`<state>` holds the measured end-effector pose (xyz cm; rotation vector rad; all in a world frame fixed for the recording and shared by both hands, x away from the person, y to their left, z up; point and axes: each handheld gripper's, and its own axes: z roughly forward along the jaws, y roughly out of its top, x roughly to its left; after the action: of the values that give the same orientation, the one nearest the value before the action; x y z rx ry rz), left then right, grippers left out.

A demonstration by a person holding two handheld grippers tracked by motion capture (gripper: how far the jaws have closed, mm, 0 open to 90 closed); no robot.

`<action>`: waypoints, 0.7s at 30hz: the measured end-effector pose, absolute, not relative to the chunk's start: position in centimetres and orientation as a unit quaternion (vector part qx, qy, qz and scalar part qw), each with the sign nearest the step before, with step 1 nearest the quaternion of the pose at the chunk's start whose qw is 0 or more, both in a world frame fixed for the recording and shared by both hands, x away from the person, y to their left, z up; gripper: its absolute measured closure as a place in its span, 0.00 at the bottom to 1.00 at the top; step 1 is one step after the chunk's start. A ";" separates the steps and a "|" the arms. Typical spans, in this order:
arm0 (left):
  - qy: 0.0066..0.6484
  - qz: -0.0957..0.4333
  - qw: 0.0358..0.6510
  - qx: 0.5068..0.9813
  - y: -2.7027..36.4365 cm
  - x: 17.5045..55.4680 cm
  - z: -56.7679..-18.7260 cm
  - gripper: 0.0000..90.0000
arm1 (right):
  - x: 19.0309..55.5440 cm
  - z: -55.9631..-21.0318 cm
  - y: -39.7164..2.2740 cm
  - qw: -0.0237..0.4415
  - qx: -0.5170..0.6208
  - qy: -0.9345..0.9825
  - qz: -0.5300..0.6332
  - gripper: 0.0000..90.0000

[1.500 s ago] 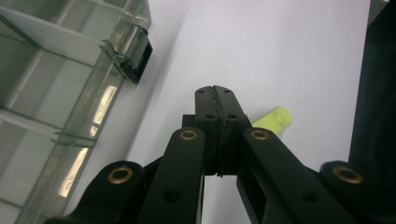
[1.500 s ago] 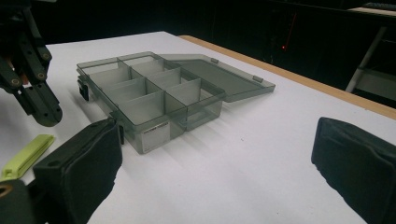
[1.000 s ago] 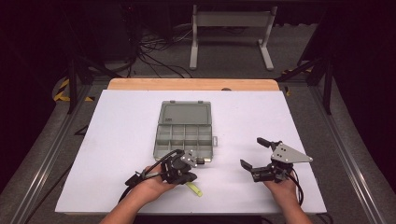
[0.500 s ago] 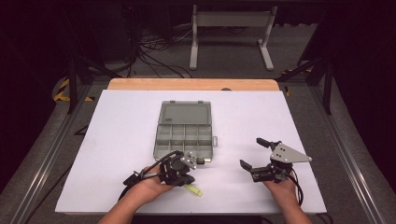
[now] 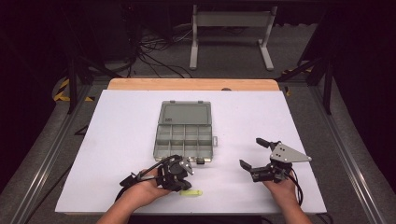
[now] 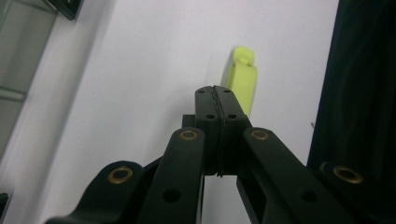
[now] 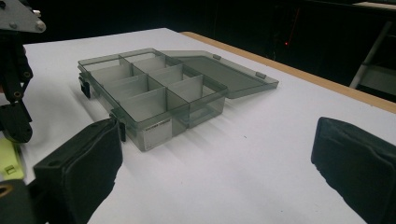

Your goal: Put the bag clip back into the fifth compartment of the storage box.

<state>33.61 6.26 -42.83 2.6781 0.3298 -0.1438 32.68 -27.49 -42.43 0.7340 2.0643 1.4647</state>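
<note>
Flanking 1 box (image 5: 184, 134): 2 tongs, 1 clip (image 5: 190, 192)

Counted: one clear grey plastic compartment box (image 5: 184, 135) with open lid ahead of the left gripper (image 5: 180, 169), one small yellow-green plastic clip (image 6: 244, 81) just beside its shut jaws, two black hand-held grippers in all.

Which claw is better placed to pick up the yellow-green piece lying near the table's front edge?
Left, probably. The left claw hangs right beside the yellow-green piece, jaws shut, so it must open first. The right claw stands open but well off to the side, facing the compartment box.
</note>
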 end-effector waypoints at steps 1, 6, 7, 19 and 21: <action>0.118 -0.053 0.218 0.967 6.3 33.6 -42.8 1.00 | 32.7 -42.4 -27.5 0.250 0.270 0.758 0.538 0.03; 0.113 -0.055 0.210 0.969 6.2 33.4 -42.8 1.00 | 32.7 -42.4 -27.5 0.249 0.271 0.758 0.538 0.03; 0.114 -0.055 0.210 0.969 6.2 33.4 -42.8 1.00 | 32.7 -42.5 -27.5 0.250 0.271 0.758 0.538 0.03; 0.107 -0.038 0.260 0.959 6.8 32.8 -41.3 0.54 | 32.7 -42.5 -27.5 0.248 0.271 0.758 0.538 0.03; 0.101 -0.026 0.261 0.960 6.5 32.4 -41.2 0.41 | 32.7 -42.5 -27.5 0.249 0.270 0.759 0.538 0.03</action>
<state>32.37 6.54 -41.17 2.5971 0.2743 -0.0703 32.71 -27.48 -42.46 0.7363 2.0671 1.4666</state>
